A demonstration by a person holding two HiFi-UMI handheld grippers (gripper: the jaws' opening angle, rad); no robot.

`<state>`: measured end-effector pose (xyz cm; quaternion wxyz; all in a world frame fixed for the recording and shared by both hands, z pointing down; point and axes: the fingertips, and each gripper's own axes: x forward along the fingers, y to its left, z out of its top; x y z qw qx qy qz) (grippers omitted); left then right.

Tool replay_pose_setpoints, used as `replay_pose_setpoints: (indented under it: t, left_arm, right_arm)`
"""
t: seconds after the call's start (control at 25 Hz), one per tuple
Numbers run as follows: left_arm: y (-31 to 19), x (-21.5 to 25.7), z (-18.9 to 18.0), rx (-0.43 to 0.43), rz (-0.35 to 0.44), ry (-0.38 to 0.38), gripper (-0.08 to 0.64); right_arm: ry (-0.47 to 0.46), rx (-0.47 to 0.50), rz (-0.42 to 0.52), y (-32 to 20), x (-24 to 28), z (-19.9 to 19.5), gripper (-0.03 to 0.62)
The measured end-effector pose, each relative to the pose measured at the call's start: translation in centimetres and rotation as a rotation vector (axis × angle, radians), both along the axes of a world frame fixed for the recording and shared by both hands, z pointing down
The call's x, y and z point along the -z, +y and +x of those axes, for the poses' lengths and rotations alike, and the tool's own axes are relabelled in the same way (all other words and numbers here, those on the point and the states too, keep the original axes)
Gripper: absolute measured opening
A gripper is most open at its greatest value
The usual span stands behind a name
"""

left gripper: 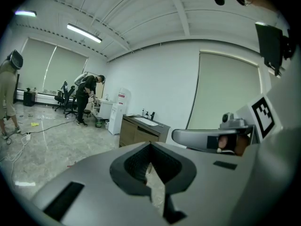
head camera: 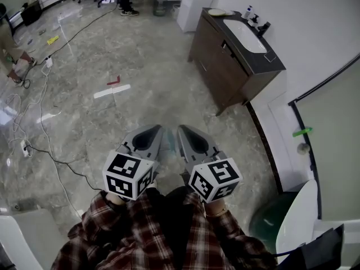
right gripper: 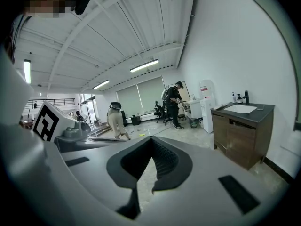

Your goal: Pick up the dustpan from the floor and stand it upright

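One dustpan (head camera: 112,91) flat on floor (head camera: 152,61): red pan, long white handle.

Your hands (head camera: 115,198) are largely hidden under the left gripper (head camera: 158,131) and right gripper (head camera: 181,131). The red and white floor pieces (head camera: 114,86) are too small to name; the person (head camera: 10,55) at left is cut off.

Left gripper (head camera: 156,129): grey shell, black jaw lining.
Right gripper (head camera: 183,129): grey shell, black jaw lining.
Marker cubes (head camera: 128,175): white faces with black square patterns.
Sleeves (head camera: 107,235): plaid in dark red, brown and white.
Floor (head camera: 152,61): grey-beige, marbled veining, glossy.
Cabinet (head camera: 219,66): dark brown front, dark grey top.
Basin (head camera: 244,35): white.
Wall (head camera: 315,27): white.
Floor strip (head camera: 111,91): white.
Angled piece (head camera: 115,82): red.
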<state>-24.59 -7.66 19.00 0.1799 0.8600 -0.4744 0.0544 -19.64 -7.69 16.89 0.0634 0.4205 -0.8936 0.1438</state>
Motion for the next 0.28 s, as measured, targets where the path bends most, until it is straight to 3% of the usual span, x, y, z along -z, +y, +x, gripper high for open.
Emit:
replay_pose_setpoints:
  t: [0.28]
  left_arm:
    - [0.38,-0.08,-0.44,0.008,0.001,0.011,0.001]
  right_arm:
    - [0.01,-0.01,-0.008,0.12,-0.23,0.19,0.011]
